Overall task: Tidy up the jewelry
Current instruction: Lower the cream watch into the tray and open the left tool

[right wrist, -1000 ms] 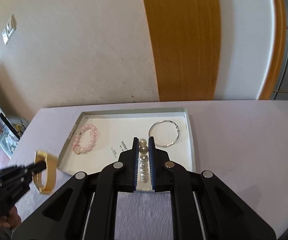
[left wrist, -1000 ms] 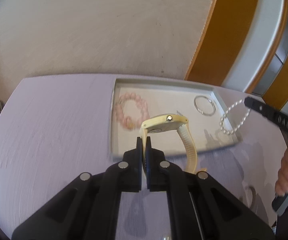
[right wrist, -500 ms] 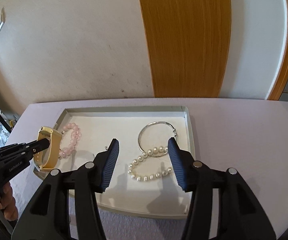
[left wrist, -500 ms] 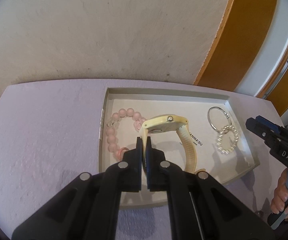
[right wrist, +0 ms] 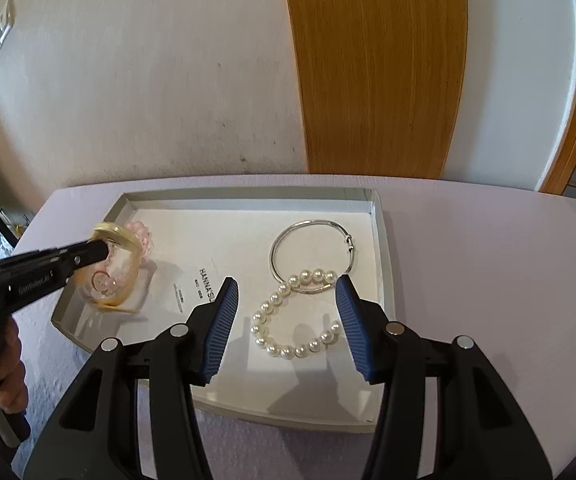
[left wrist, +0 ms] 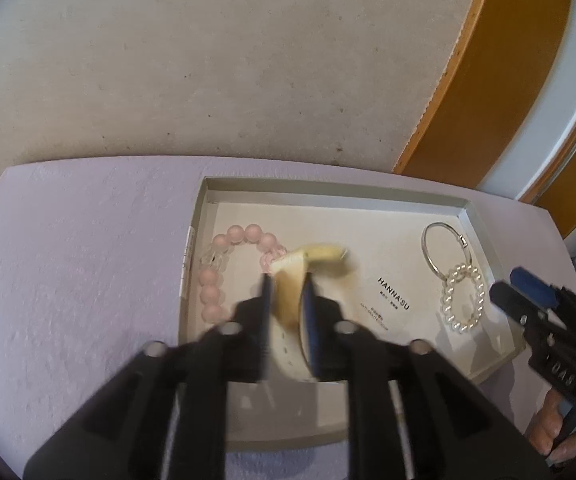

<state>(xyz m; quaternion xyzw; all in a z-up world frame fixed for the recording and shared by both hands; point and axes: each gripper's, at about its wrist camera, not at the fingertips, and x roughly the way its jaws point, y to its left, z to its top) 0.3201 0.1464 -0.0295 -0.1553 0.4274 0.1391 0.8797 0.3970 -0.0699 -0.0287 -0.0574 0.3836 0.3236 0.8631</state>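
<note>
The cream-coloured watch (left wrist: 294, 280) sits blurred between the fingers of the left gripper (left wrist: 285, 288), whose jaws are opening around its strap; the pads look just clear of the strap, though the blur makes contact hard to judge. The watch hangs low over the left part of a shallow grey tray (left wrist: 203, 216), with its face end close to or on top of the pink bead bracelet (left wrist: 223, 256) that lies against the tray's left wall. In the right wrist view the watch (right wrist: 111, 268) appears as a pale golden smear at the tip of the left gripper (right wrist: 99, 252), over the pink beads (right wrist: 143, 236). The pearl bracelet (right wrist: 296, 320) lies flat on the tray's white lining, an open loop whose upper beads rest across the lower rim of the silver bangle (right wrist: 312, 256), so the two touch. The right gripper (right wrist: 285, 300) hovers over the pearls with its blue-padded jaws spread about halfway and nothing between them but air; the pearls lie below on the lining. Printed lettering (left wrist: 394, 294) marks the lining between the watch and the pearls. The tray (right wrist: 376, 208) rests on a pale lilac surface (right wrist: 488, 264), with a person's hand (right wrist: 3, 364) on the left gripper's handle at the left edge.
</note>
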